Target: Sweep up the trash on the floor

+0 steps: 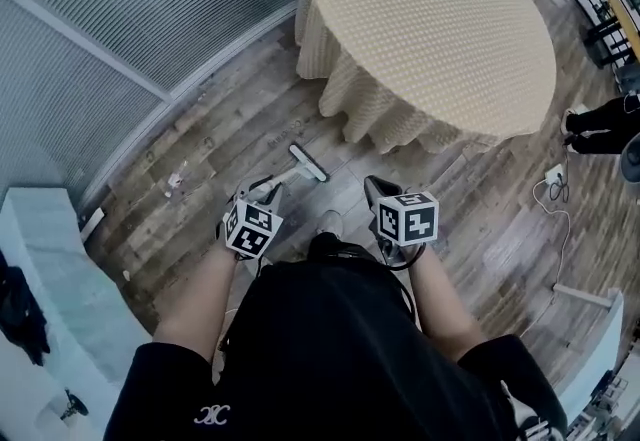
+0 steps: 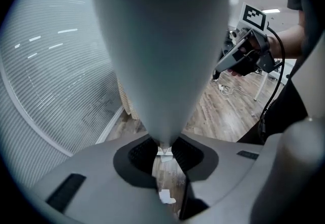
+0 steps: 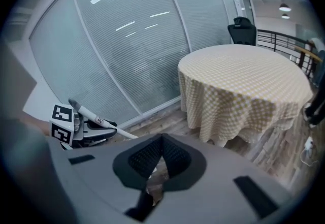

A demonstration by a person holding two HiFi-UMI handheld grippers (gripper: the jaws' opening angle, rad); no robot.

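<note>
1. Overhead, our left tongs (image 2: 163,148) pinch the slim, pale-grey broom handle (image 2: 162,65), its flat head (image 1: 308,165) down on the wooden plank floor (image 1: 210,144).
2. Our right tongs (image 3: 161,142) are pressed together, empty.
3. Small white paper scraps (image 1: 175,179) lie near the glass wall. We judge the broom light, stiff and smooth, and best gripped high on the handle.

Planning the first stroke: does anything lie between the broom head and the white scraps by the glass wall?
Nothing visible: only bare floorboards lie between the broom head and the scraps.
</note>
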